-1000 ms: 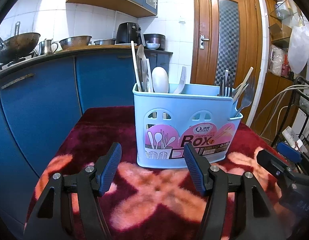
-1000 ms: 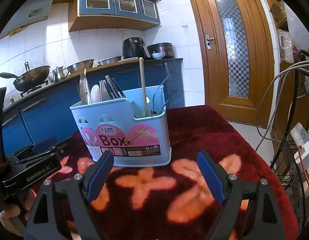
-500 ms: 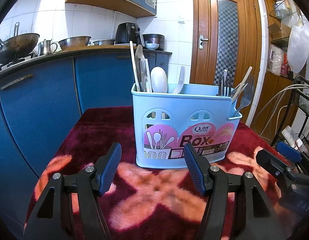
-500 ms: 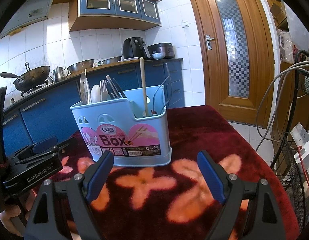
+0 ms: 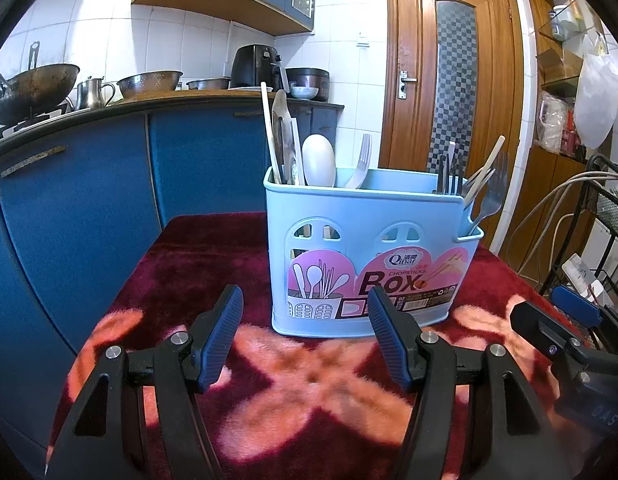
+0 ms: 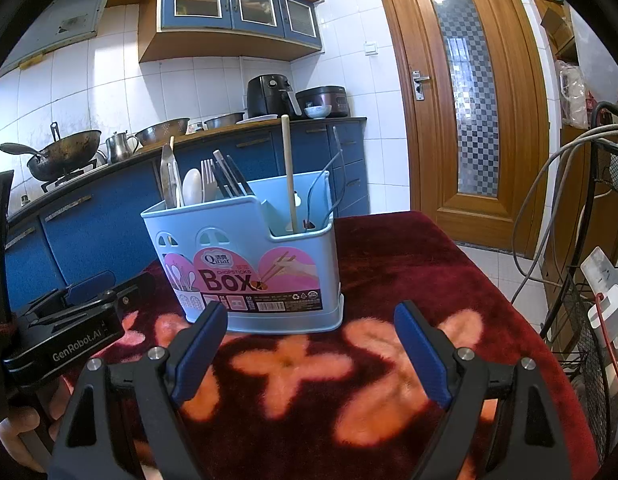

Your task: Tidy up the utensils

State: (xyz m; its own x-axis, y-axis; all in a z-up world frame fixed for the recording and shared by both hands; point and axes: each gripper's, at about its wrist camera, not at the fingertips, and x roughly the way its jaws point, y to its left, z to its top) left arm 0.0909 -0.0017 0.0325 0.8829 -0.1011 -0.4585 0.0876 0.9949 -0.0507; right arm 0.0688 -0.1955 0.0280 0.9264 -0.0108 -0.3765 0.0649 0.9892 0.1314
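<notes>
A light blue utensil box (image 5: 369, 248) (image 6: 249, 260) stands upright on a dark red flowered cloth (image 5: 301, 380) (image 6: 389, 280). Its taller part holds a white spoon (image 5: 319, 160), a white fork (image 5: 361, 160), wooden chopsticks and a metal spatula. The lower side compartment holds dark forks (image 5: 449, 174), a metal fork (image 5: 489, 200) and a wooden chopstick (image 6: 289, 172). My left gripper (image 5: 305, 308) hovers open just in front of the box, nothing between its fingers. My right gripper (image 6: 309, 320) is also open and empty, a little nearer than the box.
Blue kitchen cabinets (image 5: 77, 200) with a wok (image 5: 33, 88), kettle and bowls run behind the table. A wooden door (image 6: 461, 104) stands at the back right. A wire rack with cables (image 6: 589, 280) lies beyond the table's right edge. A person's hand (image 6: 25, 428) holds the left gripper.
</notes>
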